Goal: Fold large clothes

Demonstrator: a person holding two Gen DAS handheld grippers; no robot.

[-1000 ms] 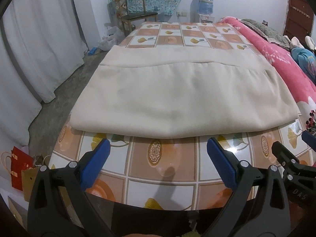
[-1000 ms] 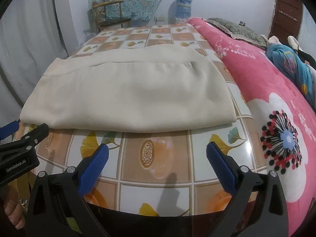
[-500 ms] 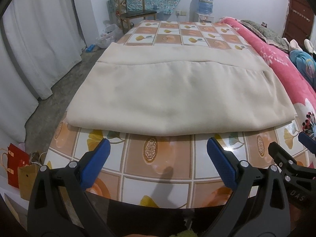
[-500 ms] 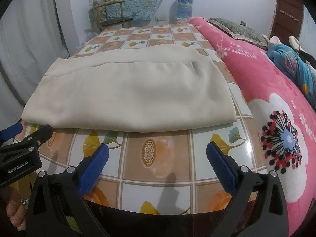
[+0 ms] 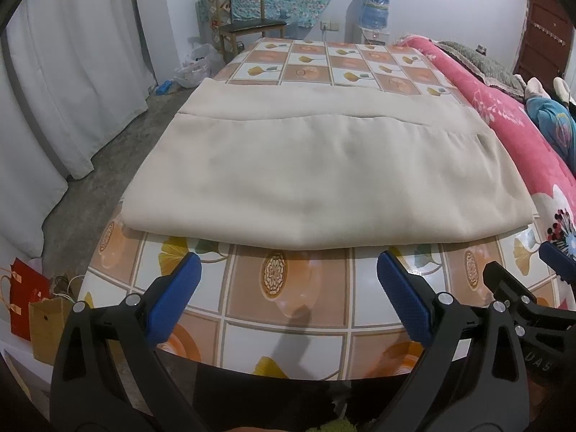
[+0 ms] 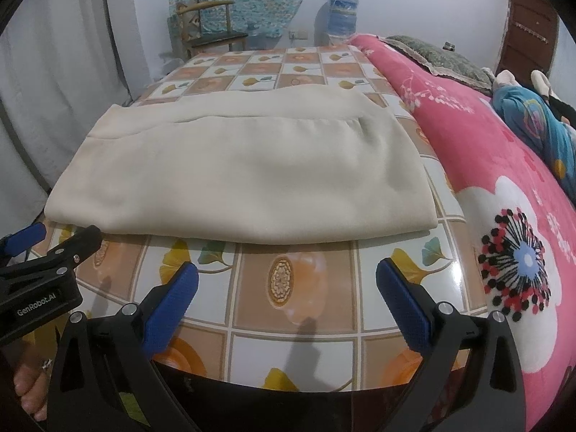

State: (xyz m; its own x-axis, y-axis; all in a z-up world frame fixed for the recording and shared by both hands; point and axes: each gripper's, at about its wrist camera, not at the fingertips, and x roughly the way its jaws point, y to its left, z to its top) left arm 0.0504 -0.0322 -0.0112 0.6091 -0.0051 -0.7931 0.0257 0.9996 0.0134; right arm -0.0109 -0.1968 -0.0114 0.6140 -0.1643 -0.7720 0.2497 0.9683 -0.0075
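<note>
A large beige garment lies folded flat on the tiled-pattern table; it also shows in the right wrist view. Its near folded edge runs across the table just beyond both grippers. My left gripper is open and empty, above the table's near edge, short of the garment. My right gripper is open and empty, beside it to the right, also short of the garment. The right gripper shows at the right edge of the left wrist view; the left gripper shows at the left of the right wrist view.
A pink flowered blanket covers the bed along the table's right side. White curtains hang at the left. A wooden chair and a water dispenser stand at the far wall. Paper bags sit on the floor at the near left.
Both grippers have risen and moved slightly toward the garment; it looks a little closer and seen from higher. The garment has not moved. Both grippers stay open.
</note>
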